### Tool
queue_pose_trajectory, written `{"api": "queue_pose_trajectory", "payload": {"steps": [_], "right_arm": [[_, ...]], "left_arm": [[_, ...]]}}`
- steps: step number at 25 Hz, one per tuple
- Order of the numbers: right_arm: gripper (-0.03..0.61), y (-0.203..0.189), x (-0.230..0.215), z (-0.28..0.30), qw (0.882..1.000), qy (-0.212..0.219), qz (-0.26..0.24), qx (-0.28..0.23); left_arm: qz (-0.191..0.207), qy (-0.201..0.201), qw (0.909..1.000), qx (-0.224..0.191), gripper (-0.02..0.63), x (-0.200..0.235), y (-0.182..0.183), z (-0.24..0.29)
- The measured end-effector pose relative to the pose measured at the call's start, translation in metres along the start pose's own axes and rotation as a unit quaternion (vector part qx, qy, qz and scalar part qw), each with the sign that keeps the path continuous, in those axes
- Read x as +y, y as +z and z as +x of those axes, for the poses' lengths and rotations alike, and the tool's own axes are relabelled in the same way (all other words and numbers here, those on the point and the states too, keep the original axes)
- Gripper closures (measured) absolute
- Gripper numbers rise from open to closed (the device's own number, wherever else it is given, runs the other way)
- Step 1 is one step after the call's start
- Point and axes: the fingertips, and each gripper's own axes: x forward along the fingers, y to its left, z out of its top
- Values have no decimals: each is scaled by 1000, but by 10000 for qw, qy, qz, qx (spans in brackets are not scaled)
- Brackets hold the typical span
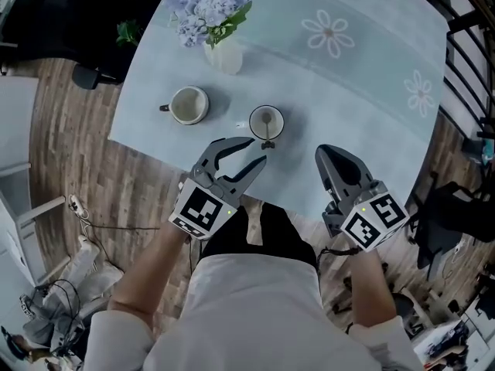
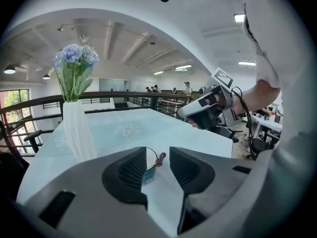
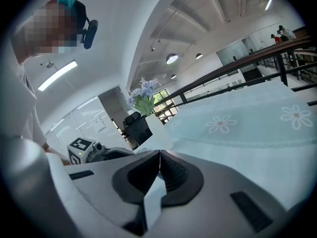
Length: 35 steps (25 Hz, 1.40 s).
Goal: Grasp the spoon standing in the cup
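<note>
On the pale blue table (image 1: pixel 363 76) stands a dark cup (image 1: pixel 266 122) with a white inside, near the front edge. A spoon (image 1: pixel 267 135) leans in it, its handle end over the near rim. My left gripper (image 1: pixel 257 150) is open just short of the cup with nothing between its fingers. In the left gripper view the cup (image 2: pixel 148 168) and the spoon handle (image 2: pixel 160 158) show in the gap of the left gripper (image 2: pixel 158 170). My right gripper (image 1: pixel 325 152) is shut and empty, to the right of the cup; the right gripper (image 3: pixel 159 165) shows its pads pressed together.
A white mug (image 1: pixel 188 104) stands left of the cup. A white vase (image 1: pixel 224 55) with blue flowers (image 1: pixel 207 5) is farther back. The table's front edge runs just under both grippers, over a wooden floor (image 1: pixel 85 168). Dark chairs (image 1: pixel 66 18) stand at the far left.
</note>
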Motion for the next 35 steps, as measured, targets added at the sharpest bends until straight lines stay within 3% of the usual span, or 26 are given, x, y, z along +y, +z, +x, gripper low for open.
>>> {"api": "queue_pose_trajectory", "payload": {"steps": [7,15,21,30,35], "right_arm": [[557,-22,-18,-1,9998,-157,86,129],[557,-34,-29,-6,9993,-210,243,169],[557,-43,-34,-6,9990,-249,294,223],[557,-44,-36,-7,9990,-269,315,185],[557,-43,-36,-8,9988,-318,347,164]], "left_arm": [[339,-102,9990,291,459,-2,-24,23],[1246,-32,9906,569,459,-8,-32,38],[1614,-26,9847,659,469,-11,-31,46],[1795,127,9814,674,557,-5,-25,48],[1519,310,9864,548,563,7,-16,45]]}}
